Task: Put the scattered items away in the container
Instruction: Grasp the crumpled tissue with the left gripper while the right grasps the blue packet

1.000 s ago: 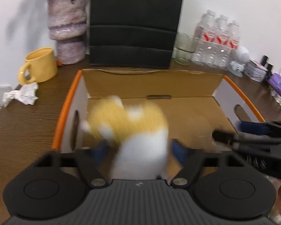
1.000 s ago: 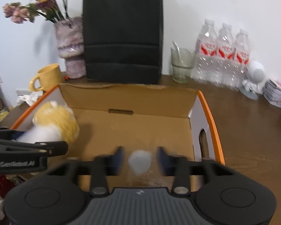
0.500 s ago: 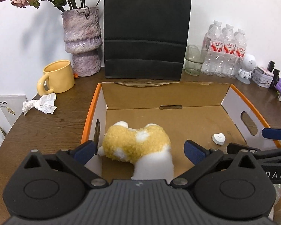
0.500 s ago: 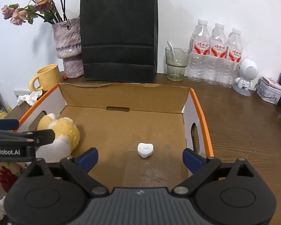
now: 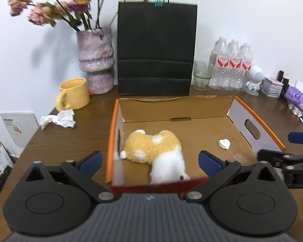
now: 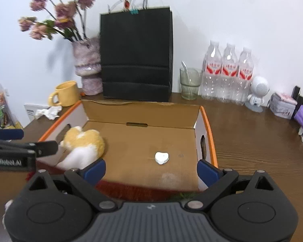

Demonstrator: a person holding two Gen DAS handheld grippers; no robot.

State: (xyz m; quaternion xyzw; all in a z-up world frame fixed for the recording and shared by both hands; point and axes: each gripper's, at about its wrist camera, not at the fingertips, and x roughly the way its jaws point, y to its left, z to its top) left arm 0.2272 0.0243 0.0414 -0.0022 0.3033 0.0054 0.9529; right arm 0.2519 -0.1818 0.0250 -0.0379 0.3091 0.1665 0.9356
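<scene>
An open cardboard box [image 5: 115, 121] with orange rims sits on the wooden table; it also shows in the right wrist view [image 6: 209, 125]. A yellow and white plush toy [image 5: 155, 149] lies inside at the left [image 6: 84, 147]. A small white object [image 5: 224, 143] lies on the box floor at the right [image 6: 161, 157]. My left gripper [image 5: 149, 161] is open and empty, held above the box's near edge. My right gripper [image 6: 151, 169] is open and empty, also above the near edge.
Behind the box stand a black paper bag [image 5: 155, 50], a purple vase with flowers [image 5: 95, 60], a yellow mug [image 5: 73, 93], a glass [image 5: 201, 75] and water bottles [image 5: 232, 64]. Crumpled paper [image 5: 58, 119] lies left of the box. Small items [image 5: 297, 96] sit far right.
Both grippers opened and let go: the plush toy and the small white object now lie in the box. Both grippers have since pulled back and up from the box.
</scene>
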